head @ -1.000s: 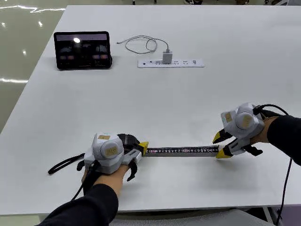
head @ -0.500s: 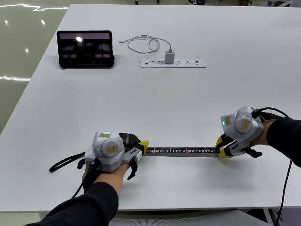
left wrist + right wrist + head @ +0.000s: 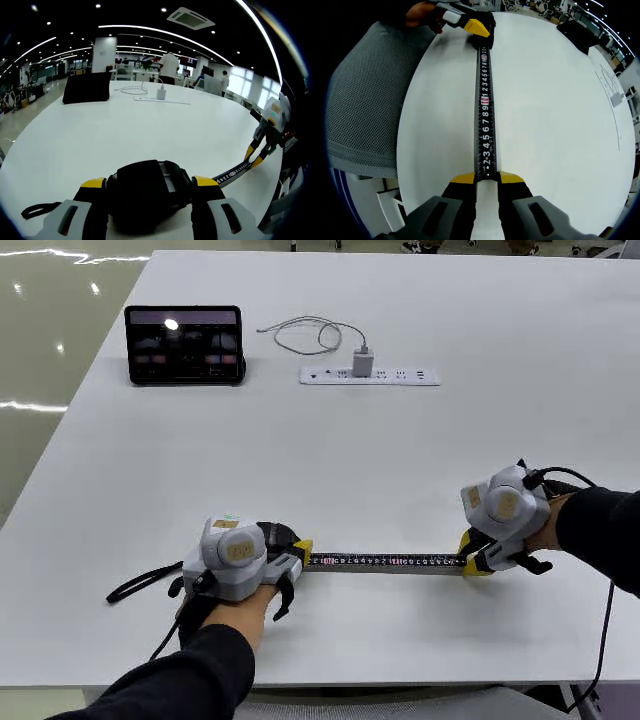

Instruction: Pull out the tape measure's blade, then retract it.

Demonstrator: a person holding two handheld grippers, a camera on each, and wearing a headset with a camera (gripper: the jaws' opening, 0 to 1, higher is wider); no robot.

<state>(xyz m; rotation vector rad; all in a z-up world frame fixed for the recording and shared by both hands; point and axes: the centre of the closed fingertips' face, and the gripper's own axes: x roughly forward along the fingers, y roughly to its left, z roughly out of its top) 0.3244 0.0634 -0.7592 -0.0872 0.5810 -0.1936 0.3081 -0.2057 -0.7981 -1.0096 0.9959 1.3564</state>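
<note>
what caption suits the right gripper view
Right gripper shut on the tape measure's blade, drawn out across the white table.

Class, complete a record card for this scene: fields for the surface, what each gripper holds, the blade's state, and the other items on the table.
Surface: white table
Left hold: left gripper shut on black tape measure case
Right hold: right gripper shut on the tip of the blade
Blade state: pulled out, flat on the table, numbers up
Other items: tablet, power strip with charger and cable, far side

Left gripper (image 3: pixel 149 182) clamps the tape measure (image 3: pixel 146 196), blade (image 3: pixel 231 173) extended.
</note>
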